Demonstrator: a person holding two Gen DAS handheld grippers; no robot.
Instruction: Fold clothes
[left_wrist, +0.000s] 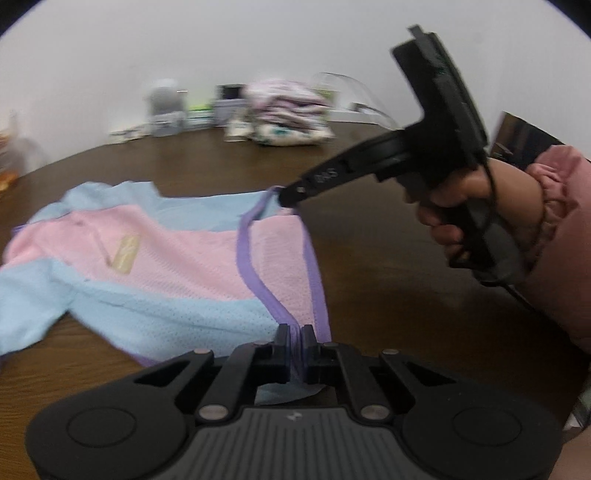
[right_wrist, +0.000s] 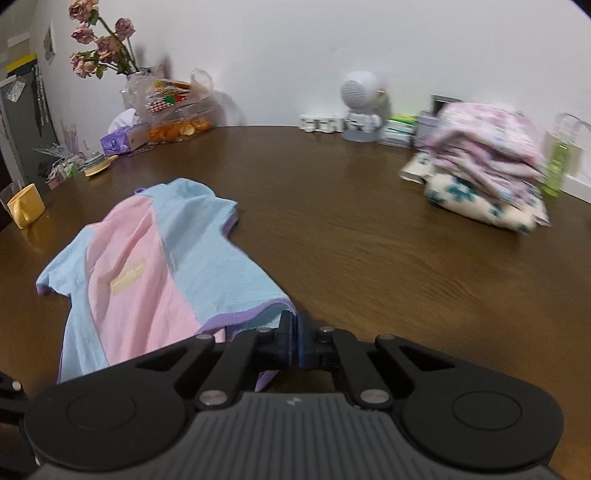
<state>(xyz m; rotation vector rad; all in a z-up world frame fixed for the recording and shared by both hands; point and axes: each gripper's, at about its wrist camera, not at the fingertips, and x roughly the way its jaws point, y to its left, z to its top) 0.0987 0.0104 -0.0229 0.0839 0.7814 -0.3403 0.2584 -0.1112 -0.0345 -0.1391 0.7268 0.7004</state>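
Note:
A small pink and light-blue shirt (left_wrist: 177, 258) with purple trim lies on the brown table (left_wrist: 369, 258); it also shows in the right wrist view (right_wrist: 147, 266). My left gripper (left_wrist: 295, 336) is shut on the shirt's purple hem at its near corner. My right gripper (right_wrist: 294, 325) is shut on the hem's other corner, and it shows from outside in the left wrist view (left_wrist: 284, 197), held by a hand in a pink sleeve. The hem is lifted and stretched between the two grippers; the rest of the shirt rests on the table.
A stack of folded clothes (right_wrist: 487, 166) sits at the back right. Along the wall stand a small white robot figure (right_wrist: 360, 107), boxes, a green bottle (right_wrist: 557, 162), a vase of dried flowers (right_wrist: 103, 44), a fruit tray and a tissue box (right_wrist: 122, 140). A yellow mug (right_wrist: 26, 205) is at the left.

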